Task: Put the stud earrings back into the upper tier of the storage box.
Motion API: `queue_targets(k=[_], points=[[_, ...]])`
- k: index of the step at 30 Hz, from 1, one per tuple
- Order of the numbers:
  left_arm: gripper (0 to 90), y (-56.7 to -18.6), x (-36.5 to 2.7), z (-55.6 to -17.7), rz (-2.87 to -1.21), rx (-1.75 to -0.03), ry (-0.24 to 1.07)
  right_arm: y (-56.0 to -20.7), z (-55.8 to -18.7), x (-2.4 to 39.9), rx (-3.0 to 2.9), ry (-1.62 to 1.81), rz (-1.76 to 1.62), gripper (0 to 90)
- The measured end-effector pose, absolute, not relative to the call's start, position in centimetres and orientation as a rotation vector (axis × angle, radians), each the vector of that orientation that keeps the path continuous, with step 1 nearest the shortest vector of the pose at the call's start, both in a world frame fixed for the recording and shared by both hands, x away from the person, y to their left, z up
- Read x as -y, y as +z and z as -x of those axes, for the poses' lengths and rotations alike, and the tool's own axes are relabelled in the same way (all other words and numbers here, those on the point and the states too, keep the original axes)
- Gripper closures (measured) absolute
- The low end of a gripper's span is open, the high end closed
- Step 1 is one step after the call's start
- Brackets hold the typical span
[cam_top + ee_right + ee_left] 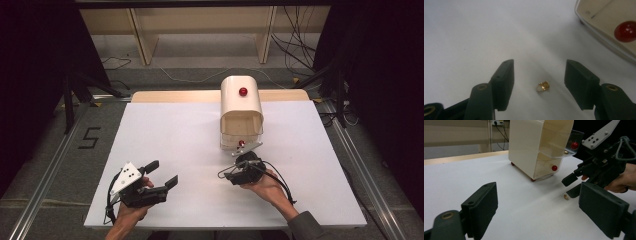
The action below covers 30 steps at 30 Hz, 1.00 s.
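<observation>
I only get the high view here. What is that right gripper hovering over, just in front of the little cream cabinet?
Observer: A small gold ring lies on the white table, between the open jaws of the right gripper.
Operator: Is it gripped?
Observer: No, both jaws stand clear of it.
Operator: And the cabinet's lower front?
Observer: The cream cabinet has a clear lower drawer with a red knob, and a clear flap lifted above it.
</observation>
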<state>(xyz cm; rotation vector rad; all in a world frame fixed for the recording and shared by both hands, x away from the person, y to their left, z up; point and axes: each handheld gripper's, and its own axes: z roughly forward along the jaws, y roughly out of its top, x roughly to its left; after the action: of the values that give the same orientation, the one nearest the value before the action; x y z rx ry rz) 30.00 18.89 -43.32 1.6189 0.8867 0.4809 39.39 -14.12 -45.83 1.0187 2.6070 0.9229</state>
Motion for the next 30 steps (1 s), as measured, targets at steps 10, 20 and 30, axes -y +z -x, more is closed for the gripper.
queue_targets(k=[10,20,30], points=[[15.2,-43.3,-18.8,-30.0,-1.624,-0.882,0.479,-46.7,-39.7,14.1,-2.613,0.856,-1.047,53.4],[15.1,-43.3,-18.8,-30.0,-1.623,-0.88,0.48,-47.5,-39.8,13.9,-2.639,0.794,-1.013,65.4],[15.2,-43.3,-18.8,-30.0,-1.624,-0.881,0.482,-47.5,-39.5,13.8,-2.65,0.8,-0.993,76.8]])
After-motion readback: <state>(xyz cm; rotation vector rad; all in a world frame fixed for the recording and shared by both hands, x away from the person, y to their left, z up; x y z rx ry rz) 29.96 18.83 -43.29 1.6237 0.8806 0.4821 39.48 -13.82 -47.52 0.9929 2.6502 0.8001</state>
